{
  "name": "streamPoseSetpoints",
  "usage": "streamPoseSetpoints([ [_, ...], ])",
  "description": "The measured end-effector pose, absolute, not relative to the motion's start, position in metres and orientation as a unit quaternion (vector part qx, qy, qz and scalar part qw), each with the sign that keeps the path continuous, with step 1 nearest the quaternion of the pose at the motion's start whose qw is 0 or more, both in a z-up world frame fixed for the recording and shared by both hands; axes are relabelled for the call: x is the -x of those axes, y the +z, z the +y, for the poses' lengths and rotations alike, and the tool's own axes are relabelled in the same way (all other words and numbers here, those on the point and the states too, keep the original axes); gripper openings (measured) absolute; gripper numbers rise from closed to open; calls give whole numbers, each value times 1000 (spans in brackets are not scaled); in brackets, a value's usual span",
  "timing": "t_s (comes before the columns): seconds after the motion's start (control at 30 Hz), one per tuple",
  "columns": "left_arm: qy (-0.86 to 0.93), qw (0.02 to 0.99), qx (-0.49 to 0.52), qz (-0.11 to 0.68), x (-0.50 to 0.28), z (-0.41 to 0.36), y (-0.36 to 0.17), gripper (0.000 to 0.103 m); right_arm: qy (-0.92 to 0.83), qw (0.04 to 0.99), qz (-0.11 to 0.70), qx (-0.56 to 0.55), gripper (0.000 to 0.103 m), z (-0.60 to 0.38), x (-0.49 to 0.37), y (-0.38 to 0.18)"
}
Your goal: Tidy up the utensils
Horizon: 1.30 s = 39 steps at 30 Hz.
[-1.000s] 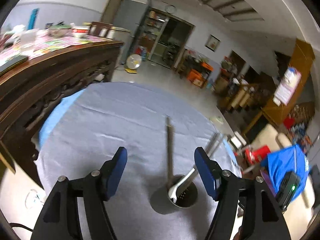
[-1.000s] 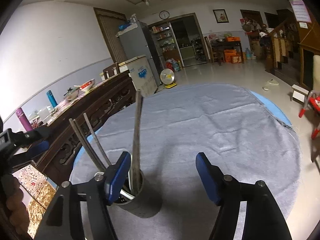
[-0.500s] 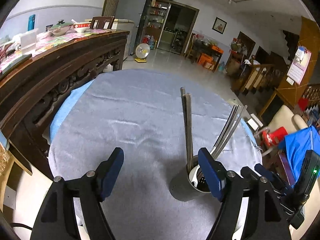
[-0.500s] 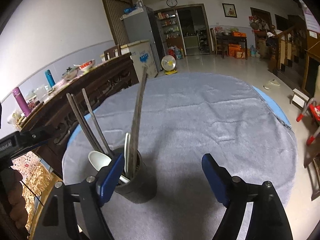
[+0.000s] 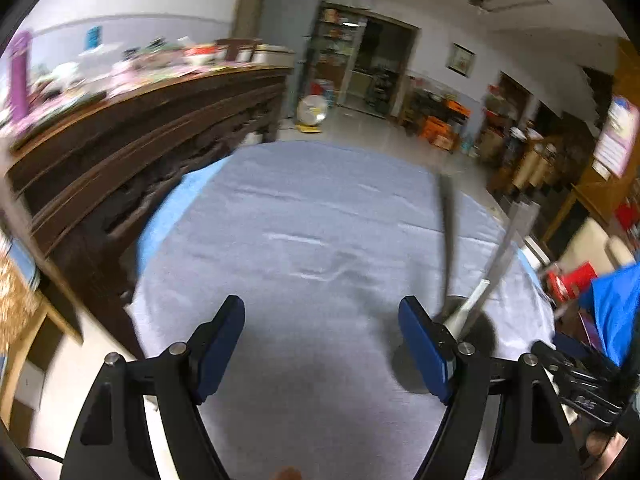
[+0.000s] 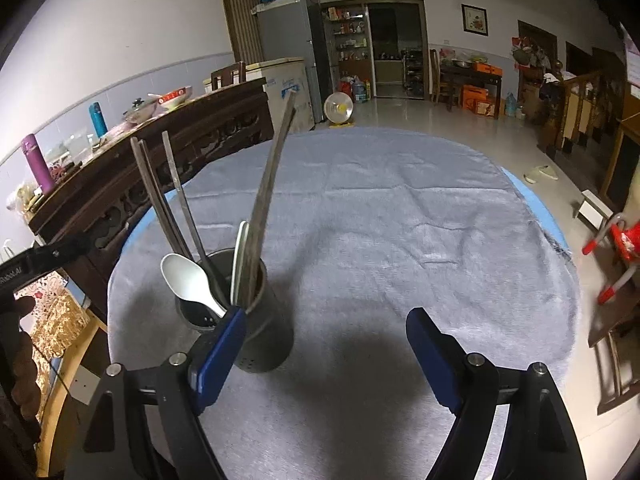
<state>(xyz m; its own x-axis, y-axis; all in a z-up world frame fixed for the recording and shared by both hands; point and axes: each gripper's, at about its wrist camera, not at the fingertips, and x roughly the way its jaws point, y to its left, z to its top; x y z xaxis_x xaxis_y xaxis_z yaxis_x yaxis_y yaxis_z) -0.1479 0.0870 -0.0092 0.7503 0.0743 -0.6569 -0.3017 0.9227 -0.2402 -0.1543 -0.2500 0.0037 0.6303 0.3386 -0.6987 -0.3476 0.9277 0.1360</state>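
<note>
A dark metal utensil cup [image 6: 264, 340] stands on the grey cloth of the round table [image 6: 400, 208]. It holds a white spoon [image 6: 188, 280], a second white spoon handle, and several long chopsticks [image 6: 268, 184] that lean out of it. My right gripper [image 6: 322, 354] is open and empty, its left finger just in front of the cup. In the left wrist view the cup [image 5: 480, 332] is partly hidden behind the right finger, with chopsticks [image 5: 448, 232] sticking up. My left gripper [image 5: 322, 344] is open and empty over bare cloth.
A dark carved wooden sideboard [image 6: 140, 172] with bottles and bowls runs along the table's left side. A red stool [image 6: 616, 248] stands off the right edge. The floor, a fan [image 6: 339, 107] and a fridge lie beyond the far edge.
Both grippers have pulled back from the cup. In the left wrist view the cup has slid to the right, behind the right finger. The right wrist view now shows the cup further away.
</note>
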Motion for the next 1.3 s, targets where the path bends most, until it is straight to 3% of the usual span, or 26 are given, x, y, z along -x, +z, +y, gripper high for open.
streamPoseSetpoints([
  [0.77,64,930,85,351,123,13,8,97,199,908,364,54,88,-228,174,21],
  [1.3,44,934,75,348,120,-2,15,98,190,913,356,56,89,-235,176,30],
])
